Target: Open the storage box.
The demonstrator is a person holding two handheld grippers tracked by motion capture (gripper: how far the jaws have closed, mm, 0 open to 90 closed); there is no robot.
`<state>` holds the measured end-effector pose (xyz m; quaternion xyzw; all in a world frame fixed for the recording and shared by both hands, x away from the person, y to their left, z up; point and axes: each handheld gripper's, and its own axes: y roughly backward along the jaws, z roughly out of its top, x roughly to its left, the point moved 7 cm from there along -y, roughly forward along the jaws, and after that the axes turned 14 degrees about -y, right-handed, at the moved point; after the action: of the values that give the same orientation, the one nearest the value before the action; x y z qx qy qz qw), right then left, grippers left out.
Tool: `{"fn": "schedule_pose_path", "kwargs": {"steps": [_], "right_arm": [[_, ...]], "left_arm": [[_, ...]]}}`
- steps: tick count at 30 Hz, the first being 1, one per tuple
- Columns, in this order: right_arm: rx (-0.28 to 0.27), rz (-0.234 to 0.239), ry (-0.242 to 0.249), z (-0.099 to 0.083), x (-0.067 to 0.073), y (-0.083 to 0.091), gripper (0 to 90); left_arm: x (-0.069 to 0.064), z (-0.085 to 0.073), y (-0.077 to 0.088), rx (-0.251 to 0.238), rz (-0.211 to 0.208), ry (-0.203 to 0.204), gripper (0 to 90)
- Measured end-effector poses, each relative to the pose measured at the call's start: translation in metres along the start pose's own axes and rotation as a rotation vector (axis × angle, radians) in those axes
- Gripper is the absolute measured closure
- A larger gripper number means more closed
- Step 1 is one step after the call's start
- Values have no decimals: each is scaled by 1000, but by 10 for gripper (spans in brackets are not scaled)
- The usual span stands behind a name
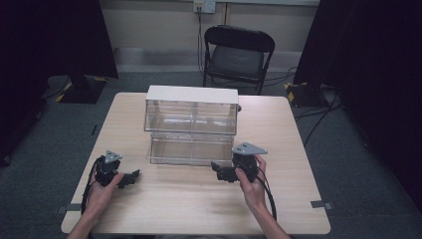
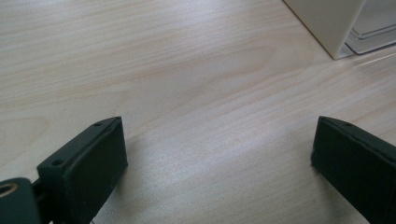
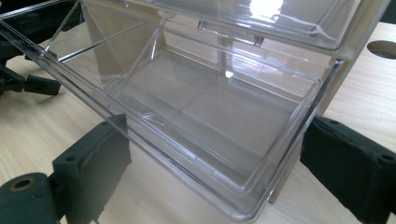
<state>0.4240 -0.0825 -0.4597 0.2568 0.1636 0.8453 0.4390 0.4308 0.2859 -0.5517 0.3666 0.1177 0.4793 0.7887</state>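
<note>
A small cabinet with a white top (image 1: 191, 93) stands at the middle of the table and holds two clear plastic drawers. Its upper drawer (image 1: 191, 117) is pushed in. The lower drawer (image 1: 191, 149) is pulled out toward me and looks empty (image 3: 210, 107). My right gripper (image 1: 215, 168) is open at that drawer's front right corner, and its jaws stand wide on either side of the clear front edge (image 3: 215, 158) without clamping it. To the left of the drawer, my left gripper (image 1: 132, 176) rests open over bare wood (image 2: 219, 149) with nothing between its jaws.
The wooden table (image 1: 199, 199) has free room in front and at both sides of the cabinet. A round hole (image 3: 383, 49) lies in the tabletop by the cabinet's right rear. A black folding chair (image 1: 236, 55) stands behind the table. Cables trail across the floor.
</note>
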Motion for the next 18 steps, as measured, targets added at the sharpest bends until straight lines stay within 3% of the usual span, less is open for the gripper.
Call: {"fn": "schedule_pose_path", "kwargs": {"steps": [18], "right_arm": [[-7,14,-8,5,2,0,81]], "left_arm": [[0,0,0,0,-1,1,29]]}}
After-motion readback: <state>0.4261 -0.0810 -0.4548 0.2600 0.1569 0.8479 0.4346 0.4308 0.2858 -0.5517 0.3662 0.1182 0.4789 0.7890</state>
